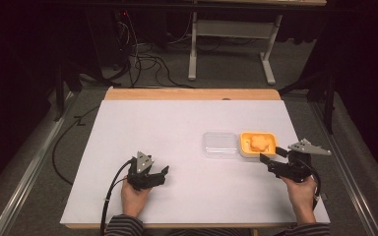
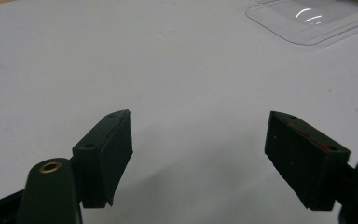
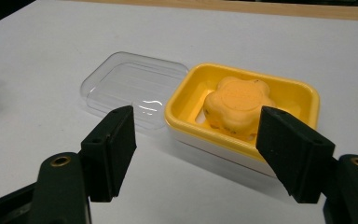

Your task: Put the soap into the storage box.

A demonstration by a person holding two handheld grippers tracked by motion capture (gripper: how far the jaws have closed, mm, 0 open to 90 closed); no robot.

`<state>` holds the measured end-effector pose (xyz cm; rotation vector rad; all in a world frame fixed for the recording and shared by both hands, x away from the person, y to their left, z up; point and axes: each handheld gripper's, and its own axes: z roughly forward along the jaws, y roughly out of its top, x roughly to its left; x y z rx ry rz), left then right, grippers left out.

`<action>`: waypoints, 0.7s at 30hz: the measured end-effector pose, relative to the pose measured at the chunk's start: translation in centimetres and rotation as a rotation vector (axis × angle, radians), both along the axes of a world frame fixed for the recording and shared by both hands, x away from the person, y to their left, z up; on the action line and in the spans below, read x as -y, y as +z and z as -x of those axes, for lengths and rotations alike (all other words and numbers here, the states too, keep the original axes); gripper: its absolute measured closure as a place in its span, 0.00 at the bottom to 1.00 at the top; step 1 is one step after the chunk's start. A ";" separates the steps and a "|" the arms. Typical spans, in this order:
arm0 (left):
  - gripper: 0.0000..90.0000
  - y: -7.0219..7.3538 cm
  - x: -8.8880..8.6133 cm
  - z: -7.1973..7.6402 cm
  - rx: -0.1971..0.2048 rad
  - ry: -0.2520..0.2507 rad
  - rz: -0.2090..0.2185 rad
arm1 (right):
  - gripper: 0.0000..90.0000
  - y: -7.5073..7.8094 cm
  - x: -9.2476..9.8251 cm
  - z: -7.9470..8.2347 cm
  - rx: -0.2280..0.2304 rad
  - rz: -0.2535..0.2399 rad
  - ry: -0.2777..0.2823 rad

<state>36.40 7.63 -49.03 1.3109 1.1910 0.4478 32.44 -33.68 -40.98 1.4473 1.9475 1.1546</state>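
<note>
While the right gripper (image 3: 196,140) hangs with its jaws spread wide just short of the yellow soap dish (image 3: 303,95), the flower-shaped orange soap (image 3: 237,100) sits inside that dish, towards the right side of the white table (image 1: 177,128). Lying flat on the table and touching the dish's left edge is the clear plastic lid (image 3: 130,86). The left gripper (image 2: 198,149), jaws likewise wide apart and holding nothing, hovers low over bare table with the lid well off ahead.

Judging by the aim, the step in hand is an approach to the dish and its soap. To do it well, the right gripper should come in level and centred so that one jaw passes each side of the target rather than clipping the near rim. If the soap is wanted, the jaws need to drop from above into the dish and close gently, since the bar looks smooth and could slip. The left gripper could steady the dish, or go for the lid by one raised edge, as it lies flat.
</note>
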 end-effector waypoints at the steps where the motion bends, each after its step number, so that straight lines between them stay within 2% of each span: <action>1: 0.27 0.0 0.0 0.0 0.000 0.000 0.000 | 0.32 0.0 0.0 0.0 0.000 0.000 0.000; 9: 0.27 0.0 0.0 0.0 0.000 0.000 0.000 | 0.32 -0.1 -0.8 0.5 0.025 0.018 0.010; 14: 0.27 0.0 0.0 0.0 0.002 0.000 0.000 | 0.32 -0.3 -1.3 0.7 0.014 0.012 0.015; 21: 0.27 0.0 0.0 0.0 0.002 -0.001 0.000 | 0.32 -0.3 -1.8 1.1 0.027 0.005 0.024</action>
